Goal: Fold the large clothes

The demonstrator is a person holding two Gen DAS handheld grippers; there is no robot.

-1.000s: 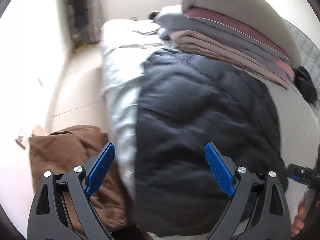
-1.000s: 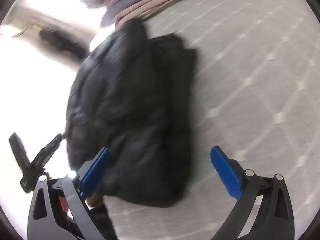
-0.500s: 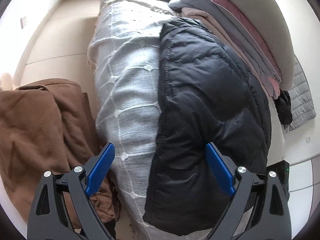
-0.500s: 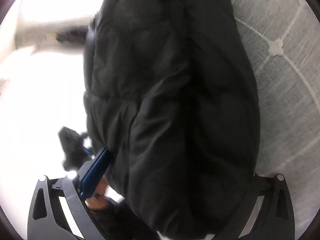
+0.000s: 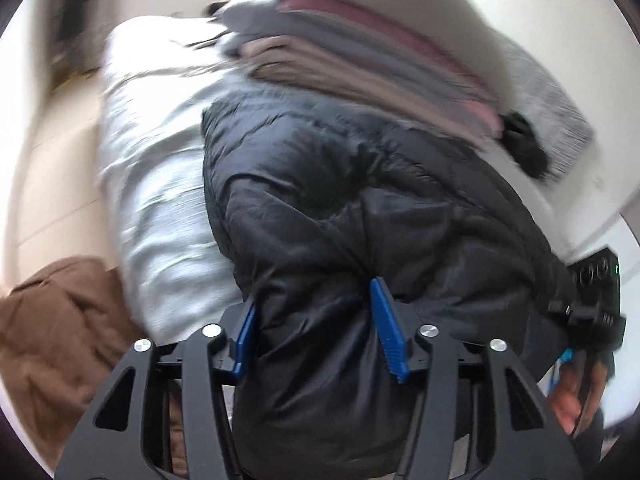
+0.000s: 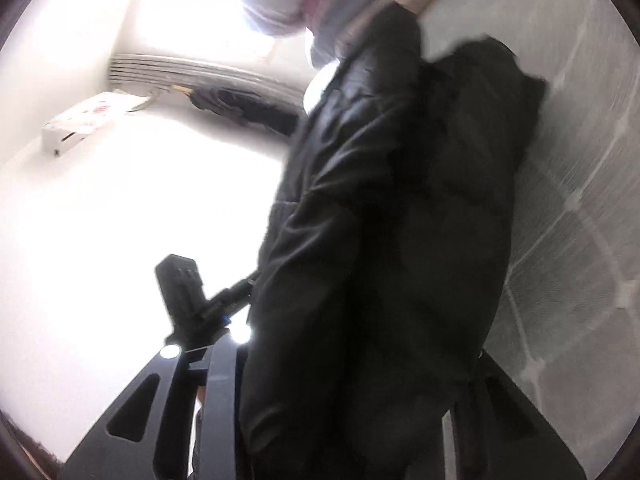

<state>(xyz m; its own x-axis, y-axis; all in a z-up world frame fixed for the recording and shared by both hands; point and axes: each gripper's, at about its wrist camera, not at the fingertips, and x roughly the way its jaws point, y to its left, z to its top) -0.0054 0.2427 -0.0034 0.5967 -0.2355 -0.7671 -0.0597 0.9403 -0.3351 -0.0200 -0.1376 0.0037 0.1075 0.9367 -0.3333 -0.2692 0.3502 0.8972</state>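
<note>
Left gripper is clamped on a thick fold of the black puffer jacket lying on the bed; right gripper's fingers are buried in jacket, grip unclear.

Colours on the bed: black, pale grey, brown, pink.

The puffer jacket is black with quilted seams. The bedspread is pale grey with a white grid pattern. The stack of folded clothes shows beige, pink and grey layers. The garment on the floor is brown. The gripper pads are blue.
</note>
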